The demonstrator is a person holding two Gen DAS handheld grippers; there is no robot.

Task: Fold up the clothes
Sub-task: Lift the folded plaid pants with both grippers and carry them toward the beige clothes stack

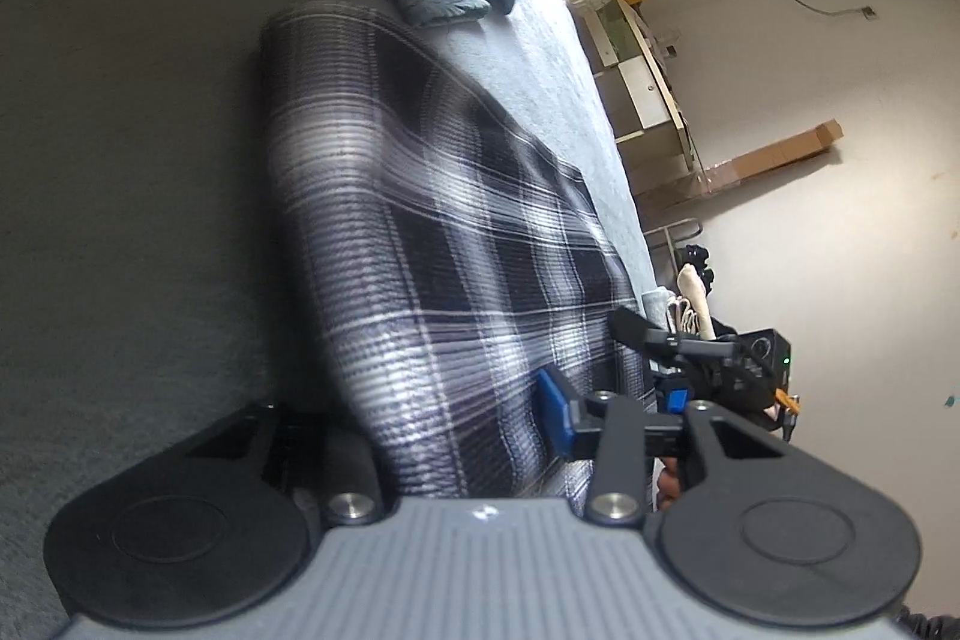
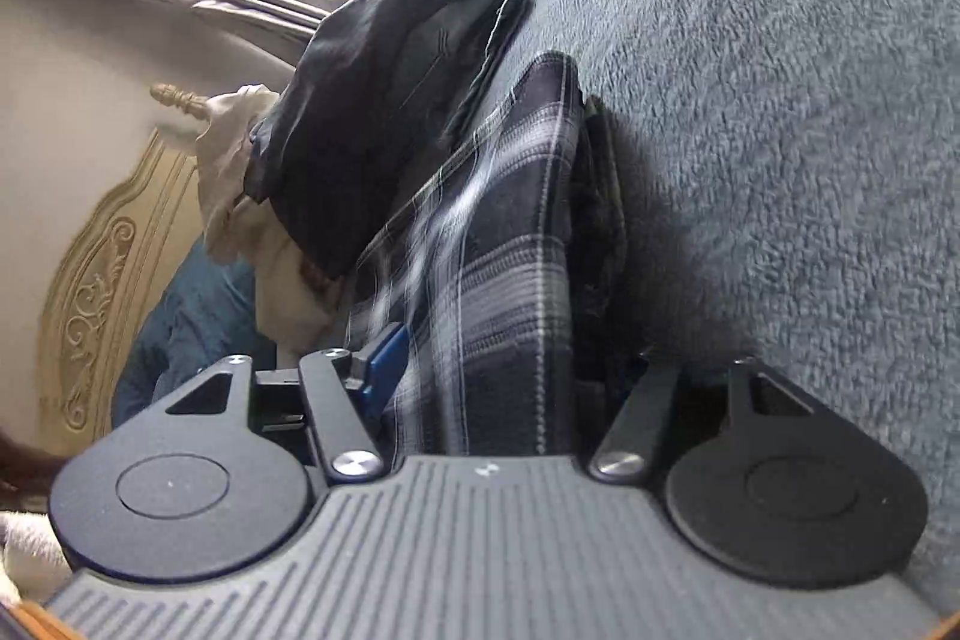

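- The plaid garment [image 1: 420, 232] lies on the bed [image 1: 120, 160], a grey fleecy blanket under it. It runs straight ahead from both hand-held grippers, and its long axis follows the line of their fingers.
- The left hand-held gripper [image 1: 456, 436] has the near edge of the plaid cloth between its fingers. The blue pad [image 1: 553, 409] presses on the cloth from one side; the other finger is under the fabric, out of sight. I judge it to be grasping the garment.
- The right hand-held gripper [image 2: 498, 376] likewise has plaid cloth passing between its fingers, with a blue pad [image 2: 387, 361] against one face of it. The far finger is hidden in shadow. It looks clenched on the same edge.
- In the left view the right tool shows just beside the left, further along the same near edge. So both hands sit at one end and neither is nearer the far end.
- The far end of the garment curves over in a rounded fold, lying against the blanket.
- A pile of other clothes [image 2: 360, 112] sits beyond the garment, near it but apart from where the fingers hold.
- With both corners held at the near end, a fold would carry this edge along the long axis toward the far end. Whether this is an early fold or a later one, the frames do not settle.
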